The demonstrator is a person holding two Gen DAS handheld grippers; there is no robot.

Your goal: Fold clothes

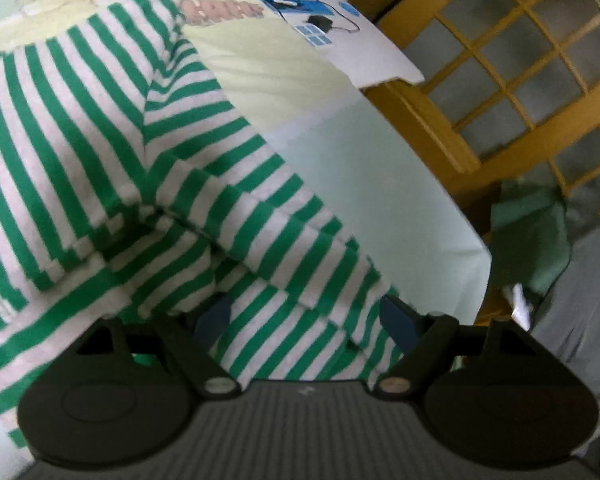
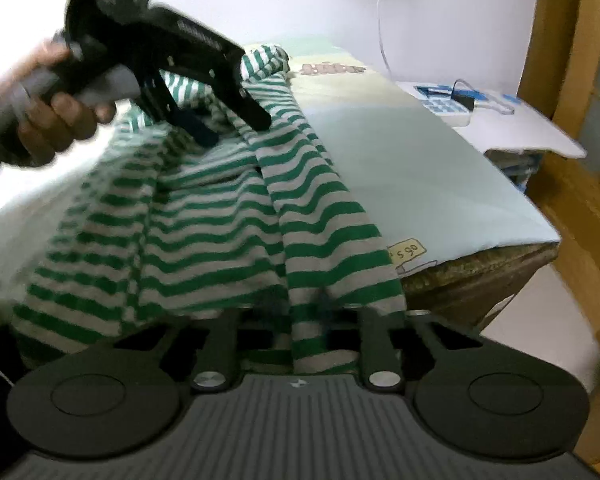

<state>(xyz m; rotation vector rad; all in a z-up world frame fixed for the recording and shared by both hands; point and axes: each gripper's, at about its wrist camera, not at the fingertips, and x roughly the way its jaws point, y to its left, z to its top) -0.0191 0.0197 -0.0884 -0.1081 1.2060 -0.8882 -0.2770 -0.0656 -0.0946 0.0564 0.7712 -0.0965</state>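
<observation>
Green-and-white striped knit garment (image 2: 228,216) is gathered in a bunch at the near edge of the bed (image 2: 440,184), which carries a pale green sheet. Right gripper (image 2: 296,320) is closed, its fingers pinching a fold of the striped fabric, probably to anchor that edge. Left gripper (image 1: 308,316) stands wide apart with fabric lying between its blue pads (image 1: 396,318); whether the pads press on it cannot be told. The person's hand (image 2: 48,120) tilts that tool downward. Beyond lie a white side table (image 2: 520,128) and a yellow lattice door (image 1: 520,80).
</observation>
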